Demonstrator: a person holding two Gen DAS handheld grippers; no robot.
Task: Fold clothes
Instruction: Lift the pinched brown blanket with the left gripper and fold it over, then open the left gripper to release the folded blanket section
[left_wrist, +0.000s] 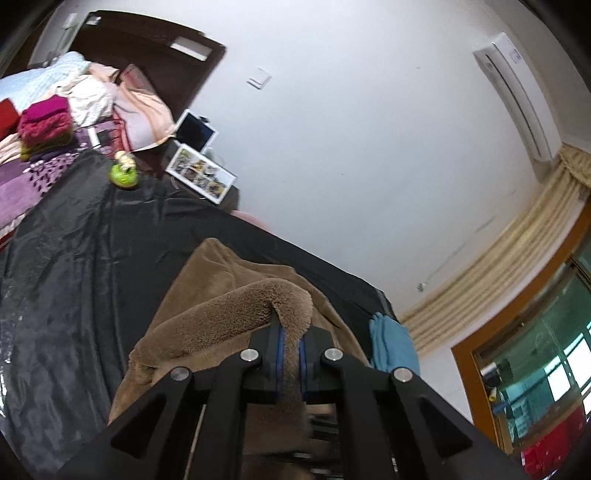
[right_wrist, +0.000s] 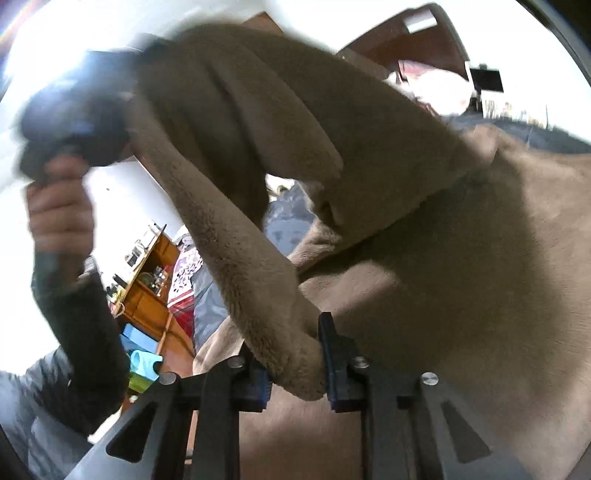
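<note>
Pinching the same brown fleece garment (left_wrist: 229, 317) by raised folds of its plush edge, the left gripper (left_wrist: 290, 350) and right gripper (right_wrist: 295, 363) lift it off the black-sheeted bed (left_wrist: 74, 258), near a blue cloth (left_wrist: 391, 343) at the bed's far edge.

Black left tool (left_wrist: 290, 349) with blue pads, round silver screws, person's dark knit sleeve (right_wrist: 86, 354)

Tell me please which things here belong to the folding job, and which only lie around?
Job:
- brown fleece garment
- left gripper, shut on its edge
- right gripper, shut on a fold

Lying about:
- green toy
- stack of folded red knitwear
- blue cloth
- framed photo collage
</note>
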